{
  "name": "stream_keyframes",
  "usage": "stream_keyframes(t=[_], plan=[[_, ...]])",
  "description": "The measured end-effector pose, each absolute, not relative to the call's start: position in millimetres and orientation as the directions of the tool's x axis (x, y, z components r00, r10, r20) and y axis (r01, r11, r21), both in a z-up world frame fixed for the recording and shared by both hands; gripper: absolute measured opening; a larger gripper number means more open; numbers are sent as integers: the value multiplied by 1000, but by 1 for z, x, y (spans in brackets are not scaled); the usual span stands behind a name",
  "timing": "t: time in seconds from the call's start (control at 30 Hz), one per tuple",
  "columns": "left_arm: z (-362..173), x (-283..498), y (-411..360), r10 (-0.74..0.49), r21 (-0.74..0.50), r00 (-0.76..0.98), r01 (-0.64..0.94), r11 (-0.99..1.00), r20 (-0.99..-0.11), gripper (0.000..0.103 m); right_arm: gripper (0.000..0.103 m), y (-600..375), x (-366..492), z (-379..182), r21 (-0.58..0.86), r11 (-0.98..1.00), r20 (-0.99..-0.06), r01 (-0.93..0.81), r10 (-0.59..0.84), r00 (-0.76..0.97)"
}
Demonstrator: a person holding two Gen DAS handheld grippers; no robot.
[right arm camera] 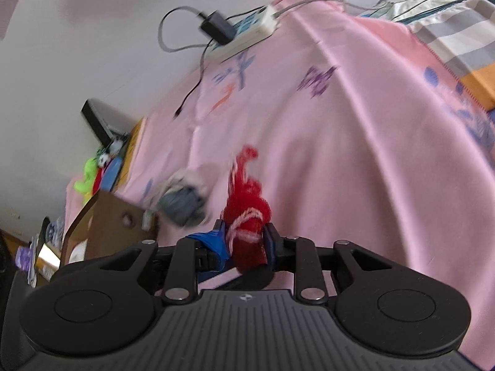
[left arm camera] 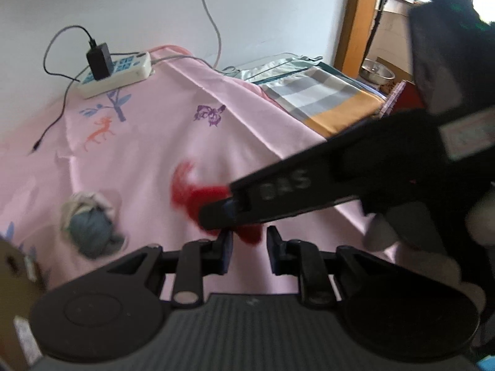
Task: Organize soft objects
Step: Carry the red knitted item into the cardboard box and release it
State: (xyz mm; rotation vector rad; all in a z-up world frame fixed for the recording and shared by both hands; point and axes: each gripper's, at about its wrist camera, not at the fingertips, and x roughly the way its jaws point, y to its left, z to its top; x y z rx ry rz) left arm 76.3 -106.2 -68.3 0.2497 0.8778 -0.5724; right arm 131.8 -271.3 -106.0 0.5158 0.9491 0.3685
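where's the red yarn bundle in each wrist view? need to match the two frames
Left wrist: red yarn bundle sits low centre, pinched by the right gripper reaching in from the right; the left gripper is open just below it.
Right wrist: the bundle is bottom centre, clamped in that gripper.
Shared landmark: white power strip with a black charger, at the far wall on the pink sheet.

Surface: desk under a pink printed cloth (left arm camera: 148,160)
Far end: white power strip (left arm camera: 116,75), black charger (left arm camera: 99,60) plugged in
Near end: grey-blue cloth bundle (left arm camera: 89,227)
Right side: folded plaid fabric (left arm camera: 321,99)
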Motion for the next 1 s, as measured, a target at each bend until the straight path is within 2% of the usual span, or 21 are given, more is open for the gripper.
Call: stream_keyframes(t=[0.5, 0.87, 1.0], plan=[[-38, -11, -8, -410, 8, 547, 607, 795, -730, 20, 6, -187, 58, -88, 613, 785, -649, -83, 561, 514], [5, -38, 44, -479, 76, 627, 651, 755, -614, 21, 6, -139, 21, -49, 650, 746, -517, -149, 577, 633], [11, -37, 59, -470, 110, 655, 644, 757, -591, 21, 7, -118, 21, -42, 637, 749, -489, -183, 576, 655]])
